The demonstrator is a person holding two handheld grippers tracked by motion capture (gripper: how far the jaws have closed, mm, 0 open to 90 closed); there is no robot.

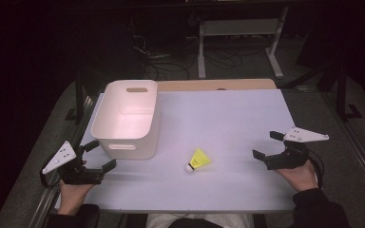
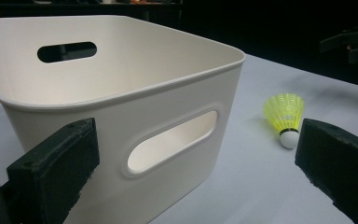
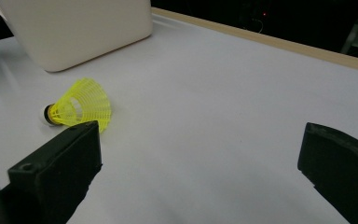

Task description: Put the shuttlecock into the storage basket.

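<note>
I see the shuttlecock (image 1: 198, 160) lying on its side on the tabletop (image 1: 228, 118), just right of the bin (image 1: 128, 118); left gripper (image 1: 98, 158) and right gripper (image 1: 268, 145) both wide, empty, flanking it.

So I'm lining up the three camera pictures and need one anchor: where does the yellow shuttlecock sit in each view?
High view: the shuttlecock lies low of centre on the table, right of the white bin.
Left gripper view: right of centre, past the bin's corner, cork toward the camera.
Right gripper view: left of centre, on its side, cork pointing left.
Shared landmark: the white bin, beside the shuttlecock in every view.
</note>
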